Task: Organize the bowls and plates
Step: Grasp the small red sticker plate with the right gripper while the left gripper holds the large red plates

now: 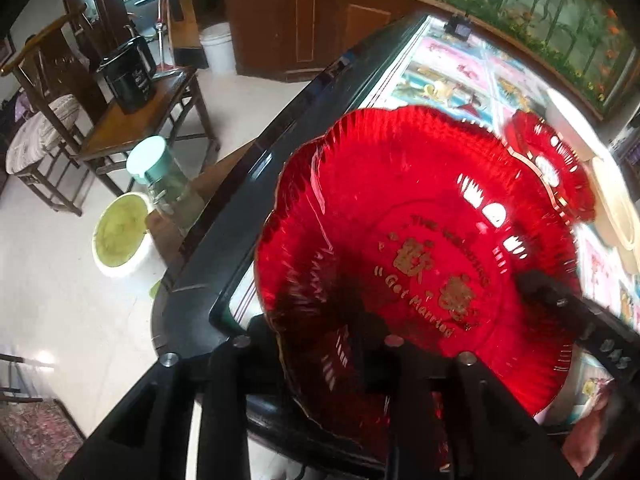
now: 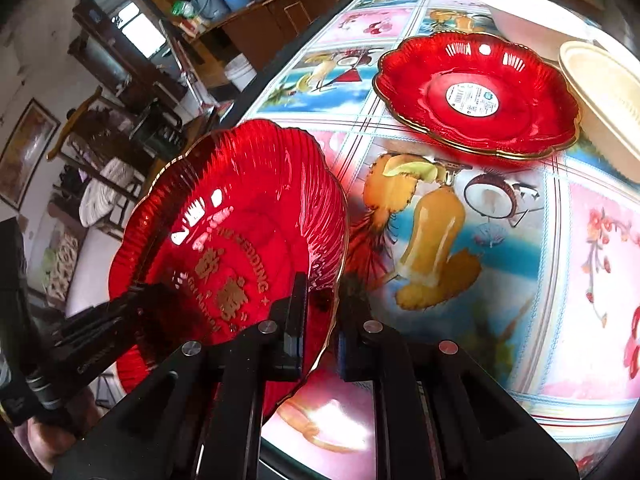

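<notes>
A red glass plate [image 2: 240, 208] with gold lettering and a gold rim hangs tilted over the table's near corner. My right gripper [image 2: 326, 292] is shut on its rim, one finger inside the plate and one outside. My left gripper [image 1: 320, 332] stands at the opposite rim with its jaws apart; the rim passes between them with a gap at the outer finger [image 1: 228, 380]. The same plate [image 1: 420, 220] fills the left wrist view, with the right gripper [image 1: 560, 300] on its far side. A second red plate [image 2: 520, 120] with a round sticker lies flat on the table.
The table [image 2: 440, 220] carries a glossy fruit-picture cloth and a black edge [image 1: 280, 160]. A cream oval dish [image 2: 600, 100] and a white bowl [image 2: 532, 16] sit beside the second plate. Beyond the edge are a wooden side table [image 1: 152, 116], a chair, a mint-lidded jar [image 1: 160, 172] and a bucket.
</notes>
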